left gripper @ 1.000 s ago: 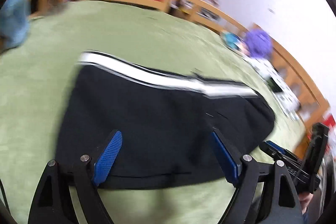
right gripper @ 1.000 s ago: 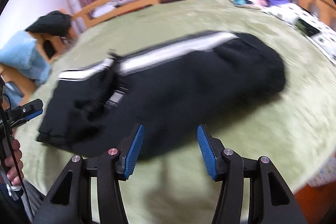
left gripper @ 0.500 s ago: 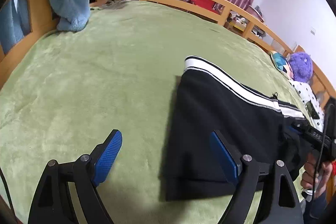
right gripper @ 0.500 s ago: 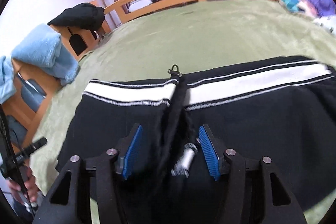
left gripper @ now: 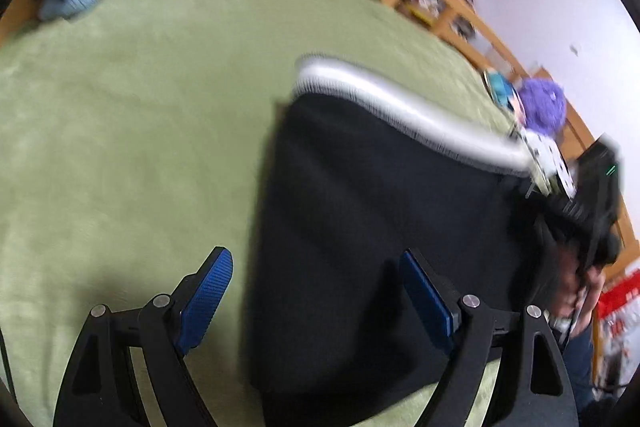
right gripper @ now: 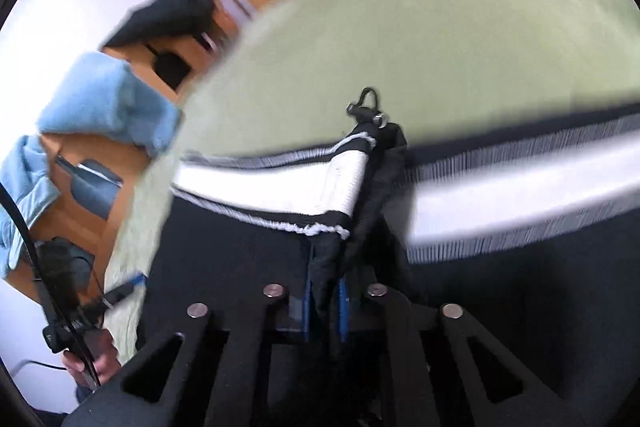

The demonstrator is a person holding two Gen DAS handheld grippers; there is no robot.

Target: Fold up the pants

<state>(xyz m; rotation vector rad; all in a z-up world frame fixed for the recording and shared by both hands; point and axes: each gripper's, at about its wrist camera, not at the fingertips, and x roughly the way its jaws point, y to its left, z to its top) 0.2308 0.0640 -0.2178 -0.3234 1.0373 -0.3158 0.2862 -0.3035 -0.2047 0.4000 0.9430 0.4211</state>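
Green bed point(left gripper: 120, 99) under the pants point(left gripper: 360, 227), your right gripper point(right gripper: 324, 301) is clamped on a bunched fold to lift it, while your left gripper point(left gripper: 316, 291) hangs wide open, straddling the edge.

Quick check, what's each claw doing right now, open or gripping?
Left claw: open, holding nothing, hovering over the edge of the black pants.
Right claw: closed on a bunched fold of the pants.

Matt black cloth pants point(left gripper: 360, 227) (ribbed white stripe), fuzzy green blanket point(left gripper: 140, 107)
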